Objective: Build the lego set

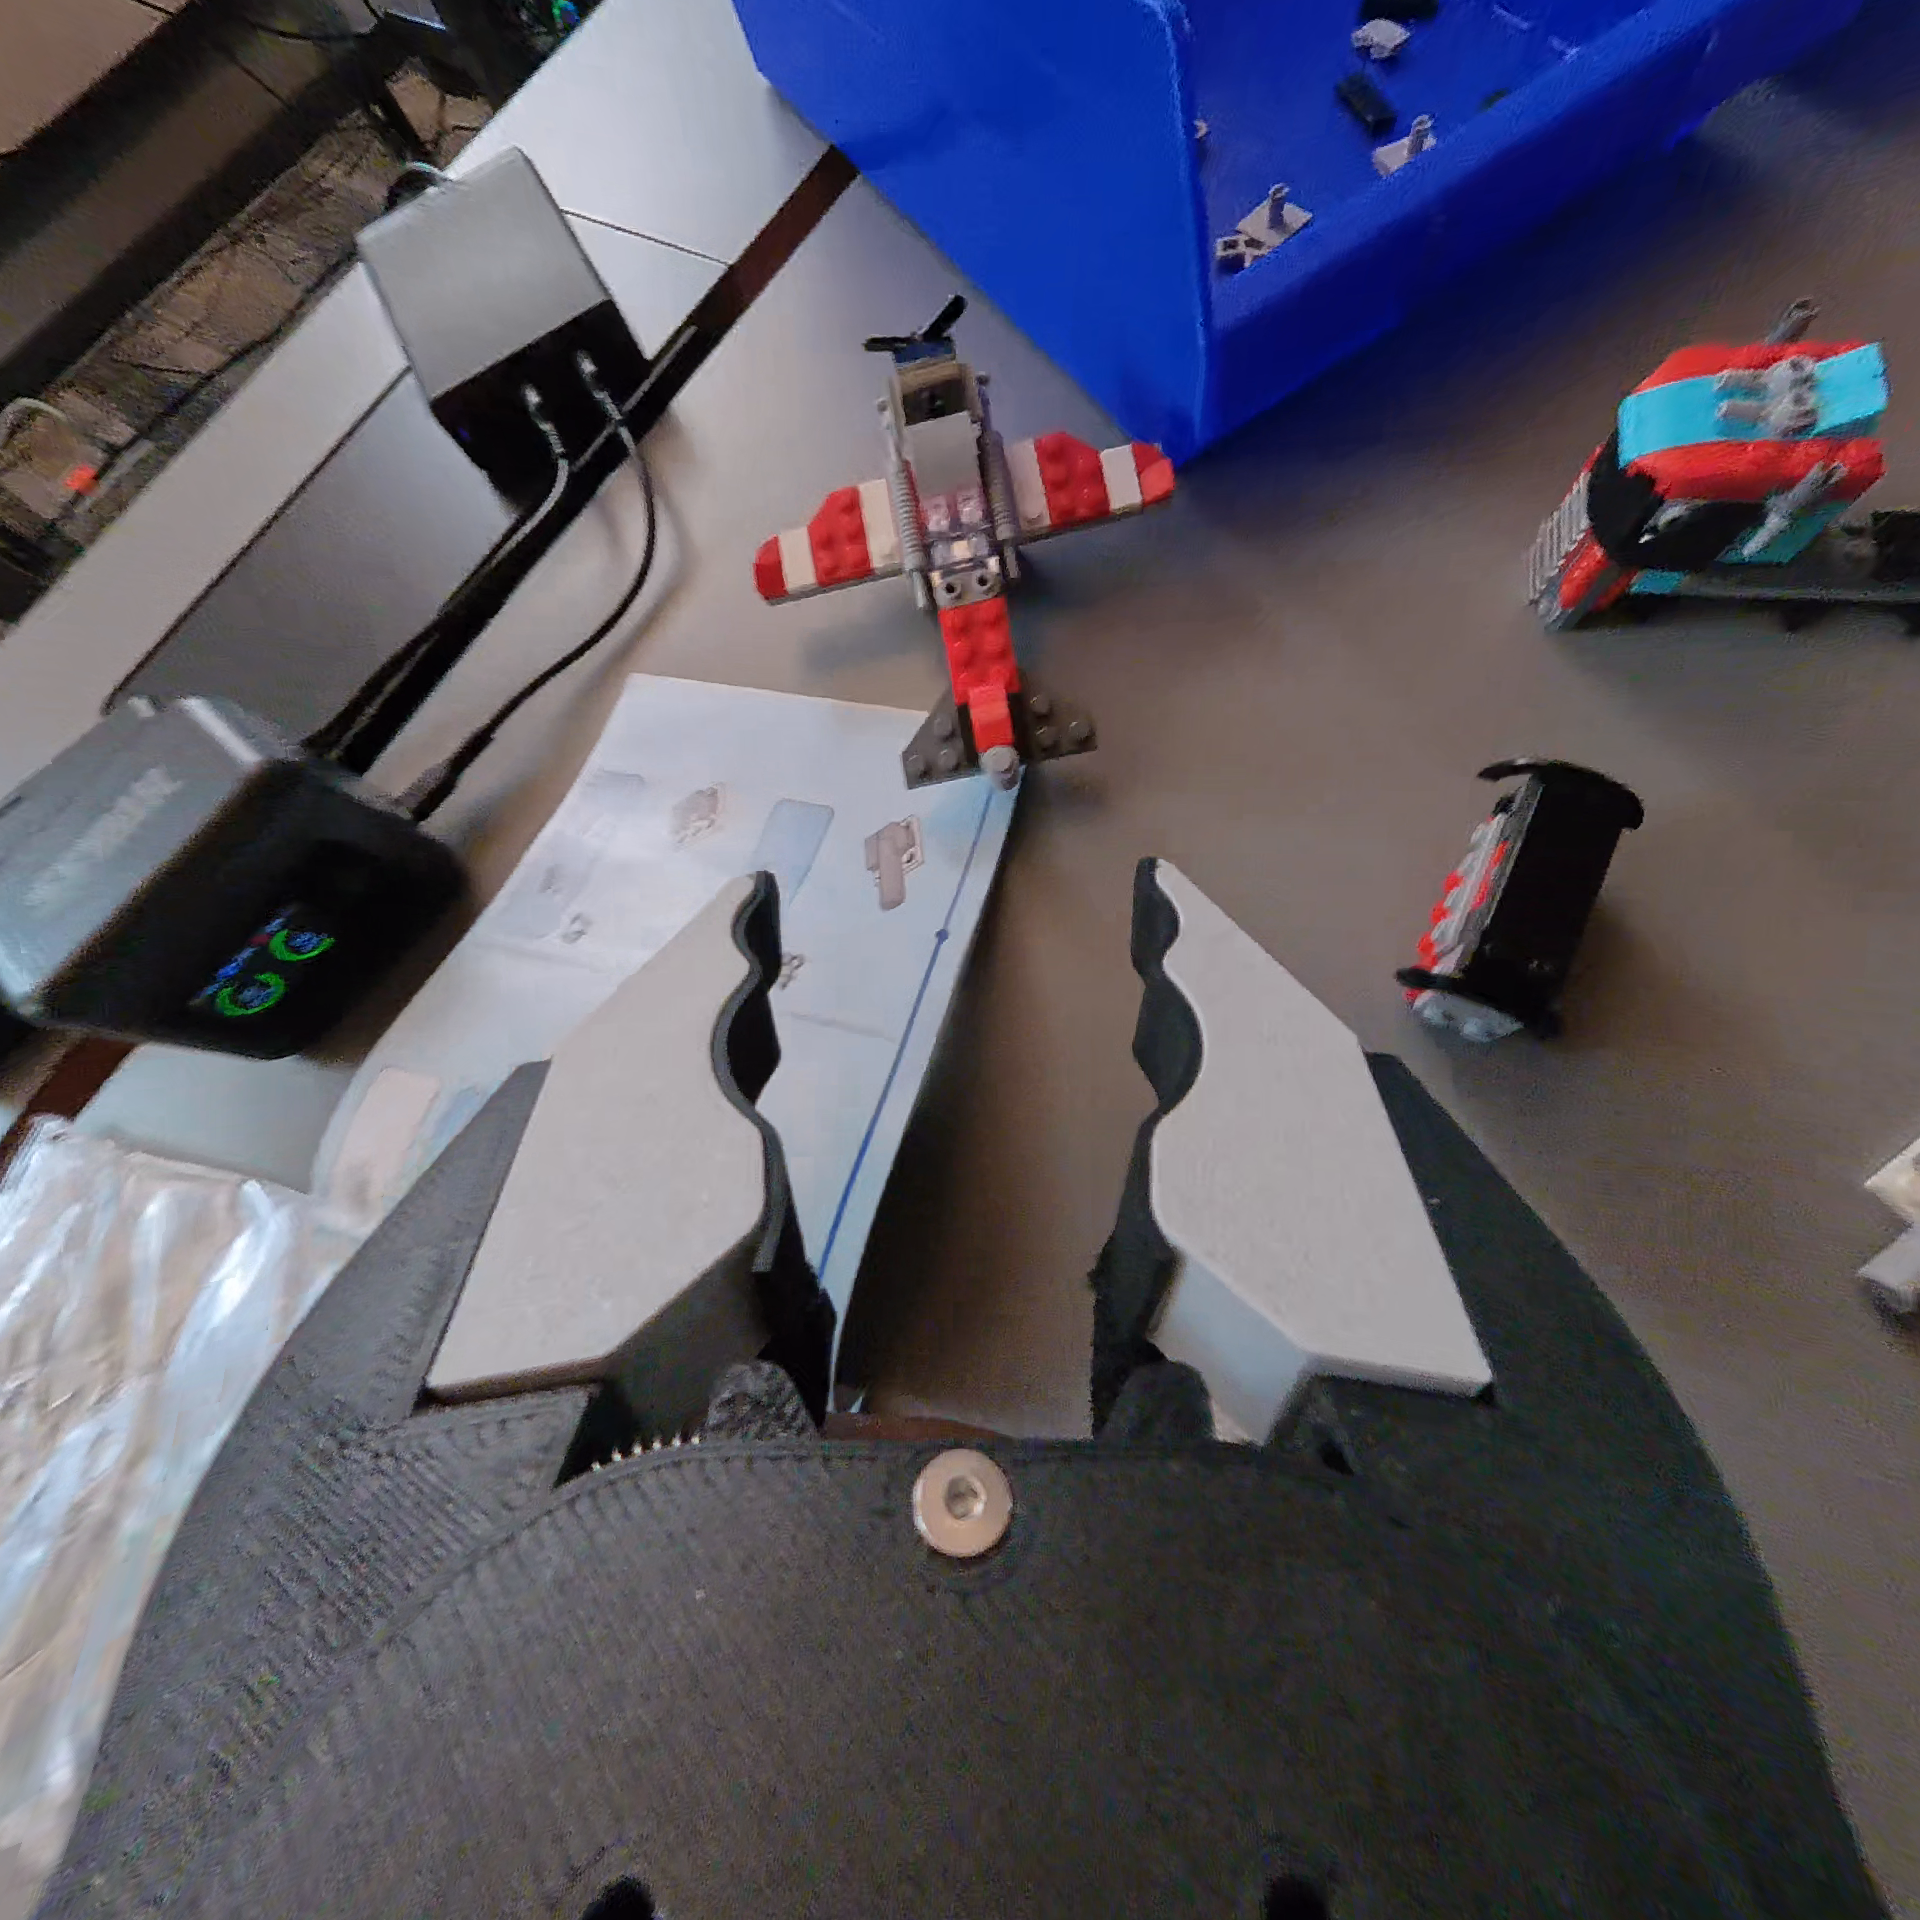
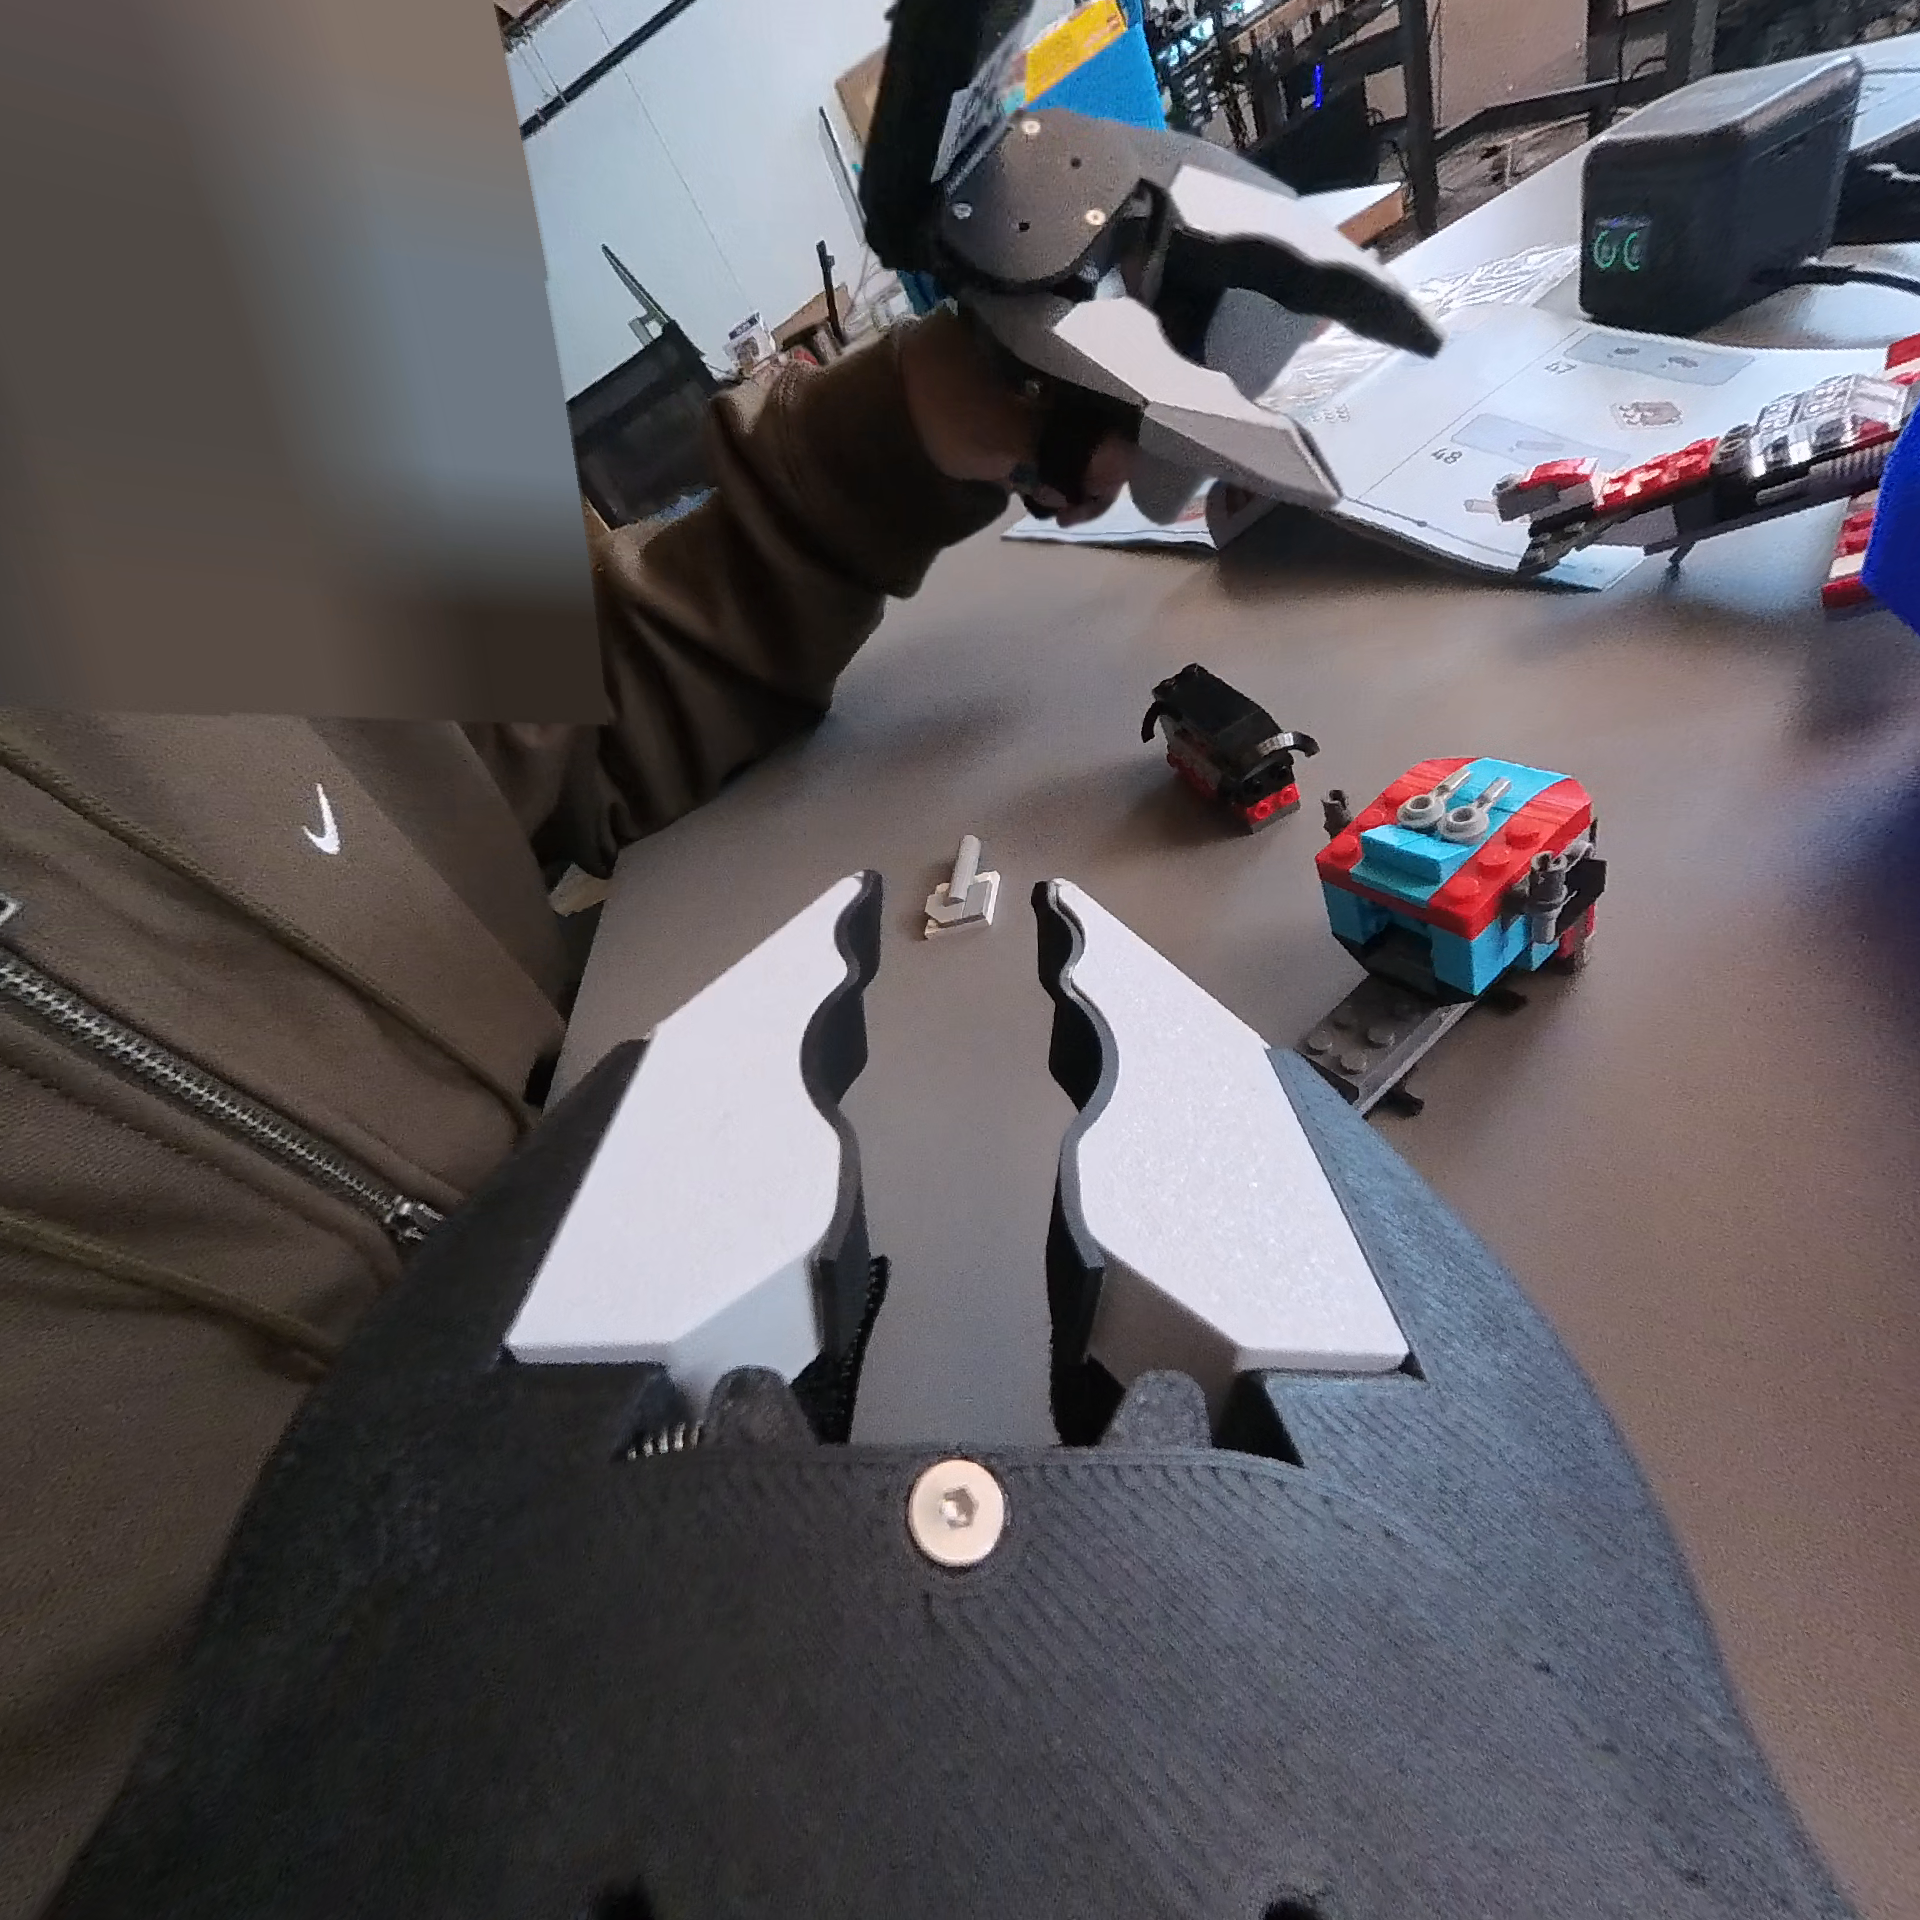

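Small grey brick piece (image 2: 964, 902): lies on the grey worktop (image 2: 1039, 644), just ahead of the right gripper (image 2: 956, 896), jaws apart, nothing held.
Left gripper (image 1: 954, 883): raised over the instruction booklet (image 1: 717, 831), jaws wide apart, bare.
Red-and-white brick plane (image 1: 961, 540): tail at the booklet's corner.
Black-and-red brick block (image 2: 1231, 748), red-and-blue brick model (image 2: 1455, 883): right of the grey piece.
Blue bin (image 1: 1039, 208): behind the plane.

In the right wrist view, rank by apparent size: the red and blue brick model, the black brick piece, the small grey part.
1. Red and blue brick model
2. Black brick piece, farther off, so true size is unsure
3. Small grey part, lying just beyond the open right gripper
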Available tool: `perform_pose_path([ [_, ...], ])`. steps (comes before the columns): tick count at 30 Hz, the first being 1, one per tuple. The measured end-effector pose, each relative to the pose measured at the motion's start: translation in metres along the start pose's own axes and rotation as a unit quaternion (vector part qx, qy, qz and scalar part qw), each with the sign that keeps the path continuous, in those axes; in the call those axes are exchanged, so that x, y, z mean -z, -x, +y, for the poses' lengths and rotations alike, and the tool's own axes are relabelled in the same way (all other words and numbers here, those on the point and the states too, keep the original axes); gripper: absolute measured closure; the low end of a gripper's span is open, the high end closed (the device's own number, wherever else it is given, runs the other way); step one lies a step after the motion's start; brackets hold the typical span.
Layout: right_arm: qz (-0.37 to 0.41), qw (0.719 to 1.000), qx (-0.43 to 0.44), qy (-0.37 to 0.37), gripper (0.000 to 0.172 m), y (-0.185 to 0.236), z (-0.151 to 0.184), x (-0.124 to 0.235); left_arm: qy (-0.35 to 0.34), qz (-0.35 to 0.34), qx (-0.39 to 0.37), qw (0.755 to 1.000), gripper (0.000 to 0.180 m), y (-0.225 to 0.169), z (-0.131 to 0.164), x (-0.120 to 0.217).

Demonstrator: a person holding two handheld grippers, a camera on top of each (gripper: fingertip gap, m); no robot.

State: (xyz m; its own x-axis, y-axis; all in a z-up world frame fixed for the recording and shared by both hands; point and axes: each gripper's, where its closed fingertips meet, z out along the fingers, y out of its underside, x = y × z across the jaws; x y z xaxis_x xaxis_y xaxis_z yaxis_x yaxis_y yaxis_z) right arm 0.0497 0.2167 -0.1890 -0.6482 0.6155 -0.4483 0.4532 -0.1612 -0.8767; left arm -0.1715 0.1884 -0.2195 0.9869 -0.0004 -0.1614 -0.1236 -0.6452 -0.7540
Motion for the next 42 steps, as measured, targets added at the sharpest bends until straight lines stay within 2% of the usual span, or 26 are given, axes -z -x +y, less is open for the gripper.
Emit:
perform_pose_path([
  [7, -0.009, 1.000, -0.003, 0.003, 0.141, 0.001, 0.001, -0.001, 0.015, 0.012, 0.083, 0.996, 0.134, -0.015, -0.014, -0.027],
  [13, -0.007, 1.000, 0.008, 0.004, 0.141, 0.004, 0.002, 0.000, 0.054, 0.016, 0.106, 0.993, 0.136, -0.028, -0.011, -0.051],
  [24, -0.008, 1.000, 0.009, 0.004, 0.141, 0.005, 0.002, 0.001, 0.015, 0.093, 0.116, 0.989, 0.135, -0.059, -0.042, -0.071],
  [27, -0.008, 1.000, 0.011, 0.005, 0.141, 0.006, 0.003, 0.001, 0.014, 0.076, 0.093, 0.993, 0.132, -0.050, -0.041, -0.061],
  [32, -0.009, 1.000, 0.012, 0.006, 0.141, 0.007, 0.003, 0.002, 0.036, -0.004, 0.028, 0.999, 0.124, 0.004, -0.027, -0.029],
  [34, -0.009, 1.000, 0.011, 0.006, 0.141, 0.006, 0.003, 0.002, 0.049, 0.008, -0.006, 0.999, 0.120, 0.007, -0.016, -0.023],
  [37, -0.009, 1.000, 0.013, 0.007, 0.141, 0.007, 0.004, 0.002, 0.069, 0.067, -0.041, 0.995, 0.120, -0.007, -0.001, -0.021],
  [42, -0.008, 1.000, 0.016, 0.009, 0.141, 0.008, 0.005, 0.002, 0.103, 0.049, -0.064, 0.991, 0.119, 0.002, 0.014, -0.024],
])
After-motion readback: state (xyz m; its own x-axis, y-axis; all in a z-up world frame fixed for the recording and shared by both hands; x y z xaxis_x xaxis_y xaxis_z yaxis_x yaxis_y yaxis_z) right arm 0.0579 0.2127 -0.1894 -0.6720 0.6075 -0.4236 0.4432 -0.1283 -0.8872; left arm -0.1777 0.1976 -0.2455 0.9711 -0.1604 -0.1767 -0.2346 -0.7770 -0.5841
